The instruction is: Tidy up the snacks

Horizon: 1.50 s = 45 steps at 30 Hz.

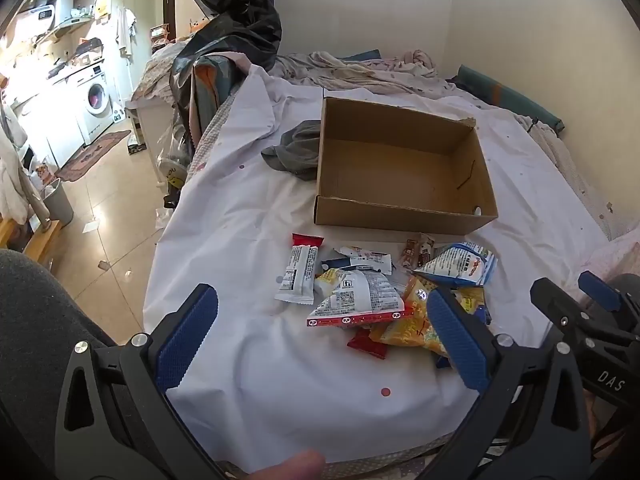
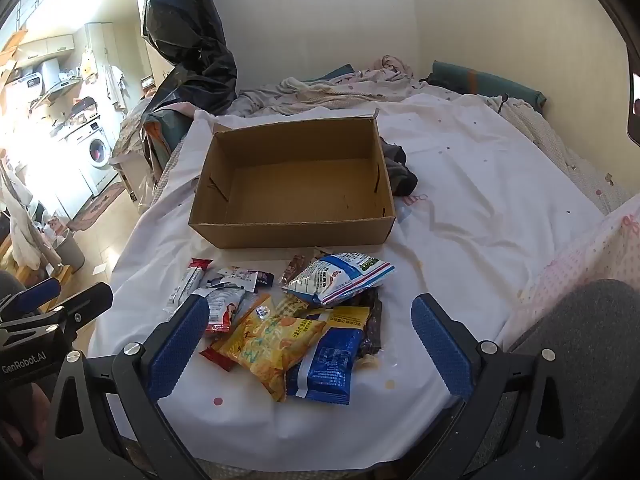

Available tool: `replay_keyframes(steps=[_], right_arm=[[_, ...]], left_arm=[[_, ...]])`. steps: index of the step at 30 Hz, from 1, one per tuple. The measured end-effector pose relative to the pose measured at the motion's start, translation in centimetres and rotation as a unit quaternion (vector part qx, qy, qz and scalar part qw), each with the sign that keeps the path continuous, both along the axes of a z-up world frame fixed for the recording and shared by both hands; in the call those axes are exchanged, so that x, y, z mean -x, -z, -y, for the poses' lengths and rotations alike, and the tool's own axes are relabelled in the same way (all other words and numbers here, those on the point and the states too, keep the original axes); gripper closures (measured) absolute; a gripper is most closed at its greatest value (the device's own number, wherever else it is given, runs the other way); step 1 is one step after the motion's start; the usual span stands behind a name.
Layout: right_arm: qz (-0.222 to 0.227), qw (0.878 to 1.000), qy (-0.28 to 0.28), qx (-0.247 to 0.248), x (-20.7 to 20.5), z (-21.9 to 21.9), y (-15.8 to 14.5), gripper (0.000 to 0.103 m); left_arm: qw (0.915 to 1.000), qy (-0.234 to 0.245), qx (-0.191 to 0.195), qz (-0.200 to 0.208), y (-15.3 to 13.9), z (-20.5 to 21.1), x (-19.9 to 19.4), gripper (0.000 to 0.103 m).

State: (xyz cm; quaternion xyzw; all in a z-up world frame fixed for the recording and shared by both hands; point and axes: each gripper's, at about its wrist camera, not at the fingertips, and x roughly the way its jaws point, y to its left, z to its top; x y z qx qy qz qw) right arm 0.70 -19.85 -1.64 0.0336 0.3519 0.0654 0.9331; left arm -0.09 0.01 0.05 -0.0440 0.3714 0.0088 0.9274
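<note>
Blue ribbed pads [image 1: 188, 336] of the left gripper [image 1: 320, 344] frame the foreground, spread wide with nothing between them, above a white bedsheet [image 1: 248, 208]. The right gripper [image 2: 312, 344] hangs equally wide and empty over its side of the bed, angled down at the snack pile [image 2: 296, 320], which lies loose on the sheet just in front of the cardboard box [image 2: 292, 224]. The box stands open and bare inside, so the sorting appears not yet begun: the step in hand looks like choosing a first packet. The next move likely calls for lowering one pair of fingers around a single wrapper at the pile's edge, such as the white bar [image 1: 298, 276], without dragging its neighbours.

The right wrist view shows the yellow chip bag [image 2: 268, 344] and blue packet [image 2: 328, 364] in full; in the left view a finger hides much of both. The left view shows more of the grey cloth [image 1: 296, 152] touching the box's side.
</note>
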Motion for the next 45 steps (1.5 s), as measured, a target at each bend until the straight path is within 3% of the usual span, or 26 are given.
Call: replay_keyframes(steps=[8, 9, 45], right_arm=[[0.001, 1.0, 0.0, 0.0, 0.01, -0.01, 0.0, 0.0], [0.001, 1.0, 0.0, 0.001, -0.01, 0.0, 0.02, 0.0], [0.001, 1.0, 0.0, 0.002, -0.09, -0.16, 0.06, 0.0]], left_arm=[[0.9997, 0.022, 0.012, -0.002, -0.17, 0.12, 0.44, 0.0], [1.0, 0.003, -0.004, 0.002, -0.06, 0.41, 0.46, 0.0], [1.0, 0.002, -0.001, -0.001, -0.12, -0.04, 0.0, 0.0]])
